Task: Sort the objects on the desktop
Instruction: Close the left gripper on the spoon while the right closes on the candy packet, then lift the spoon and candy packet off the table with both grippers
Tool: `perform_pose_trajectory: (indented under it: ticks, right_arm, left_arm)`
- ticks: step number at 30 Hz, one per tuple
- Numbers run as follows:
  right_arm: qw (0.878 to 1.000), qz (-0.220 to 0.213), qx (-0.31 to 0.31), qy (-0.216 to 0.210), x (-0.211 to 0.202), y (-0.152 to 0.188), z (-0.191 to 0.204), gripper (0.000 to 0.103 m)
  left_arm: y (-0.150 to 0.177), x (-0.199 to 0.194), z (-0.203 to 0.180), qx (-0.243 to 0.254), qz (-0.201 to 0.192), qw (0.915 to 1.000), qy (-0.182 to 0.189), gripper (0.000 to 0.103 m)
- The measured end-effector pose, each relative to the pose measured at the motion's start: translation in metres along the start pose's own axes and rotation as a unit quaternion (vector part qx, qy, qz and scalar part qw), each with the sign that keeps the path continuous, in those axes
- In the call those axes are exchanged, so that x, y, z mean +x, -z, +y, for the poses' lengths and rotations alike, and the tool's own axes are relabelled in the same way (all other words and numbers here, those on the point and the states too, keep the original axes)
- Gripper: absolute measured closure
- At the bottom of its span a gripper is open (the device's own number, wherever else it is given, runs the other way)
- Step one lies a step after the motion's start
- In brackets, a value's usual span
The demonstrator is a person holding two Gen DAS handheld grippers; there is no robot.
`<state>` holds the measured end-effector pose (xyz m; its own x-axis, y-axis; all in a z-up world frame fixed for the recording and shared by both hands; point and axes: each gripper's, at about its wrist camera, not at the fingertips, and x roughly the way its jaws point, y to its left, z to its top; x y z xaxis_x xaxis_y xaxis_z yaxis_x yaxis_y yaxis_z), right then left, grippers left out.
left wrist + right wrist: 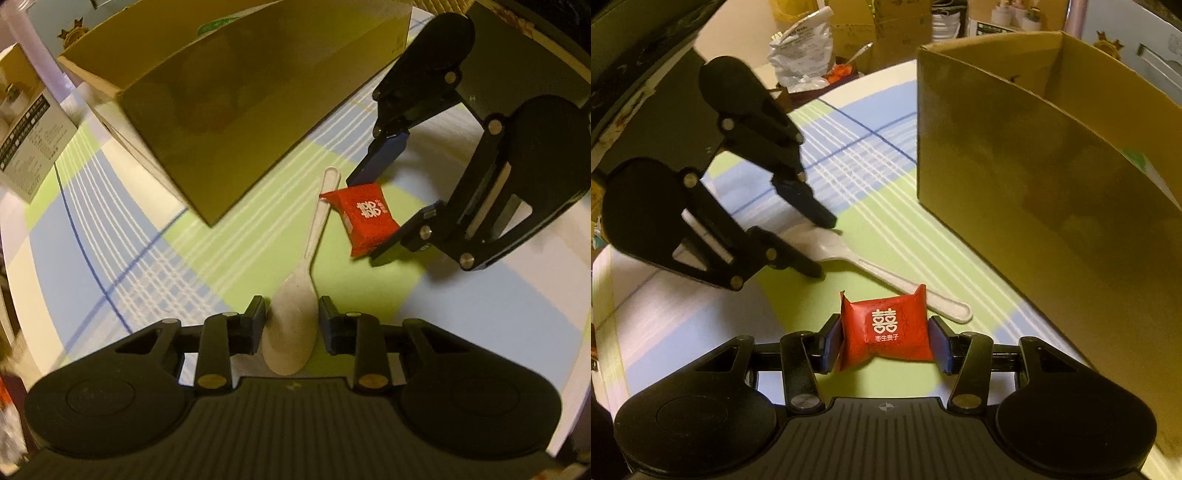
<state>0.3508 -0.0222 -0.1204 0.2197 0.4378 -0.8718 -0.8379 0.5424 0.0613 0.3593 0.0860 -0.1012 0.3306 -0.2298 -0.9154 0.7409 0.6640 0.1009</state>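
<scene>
Left gripper (291,314): jaws released, straddling the spoon (295,325) bowl at lower centre, not yet pinching. Right gripper (884,341): jaws apart, flanking the red packet (886,328) at lower centre; contact unclear. Packet overlaps the spoon handle. Judgement: clear the packet first, then carry to the cardboard box (1052,166), upper right

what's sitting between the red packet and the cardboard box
The white spoon's handle lies between the red packet and the cardboard box, clearest in the right wrist view.
</scene>
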Motion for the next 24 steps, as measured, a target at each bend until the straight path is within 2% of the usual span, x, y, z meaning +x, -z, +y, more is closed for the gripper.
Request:
perform_pose_trajectory:
  ticks: [4,12,18,20,22,24]
  right_arm:
    - [1.0,0.008,0.02,0.005,-0.015,0.024,-0.002,0.057]
    - [0.997,0.01,0.069,0.041,-0.057,0.086,0.007,0.057]
    - [0.989,-0.001,0.125,0.085,-0.103,0.123,0.001,0.057]
    - [0.985,-0.004,0.143,0.098,-0.11,0.135,-0.003,0.057]
    - [0.982,-0.004,0.158,0.108,-0.116,0.144,-0.007,0.057]
    - [0.979,-0.004,0.169,0.114,-0.118,0.148,-0.009,0.057]
  left_arm:
    - [-0.003,-0.003,-0.027,-0.021,0.005,0.9997,0.006,0.077]
    - [-0.011,-0.012,-0.1,-0.032,0.018,0.9993,-0.001,0.077]
    - [-0.011,-0.015,-0.139,-0.072,0.005,0.9974,0.01,0.077]
    - [-0.012,-0.018,-0.144,-0.097,-0.005,0.9949,0.026,0.077]
    - [-0.012,-0.019,-0.152,-0.116,-0.015,0.9928,0.027,0.077]
    - [-0.01,-0.02,-0.161,-0.122,-0.026,0.9918,0.027,0.072]
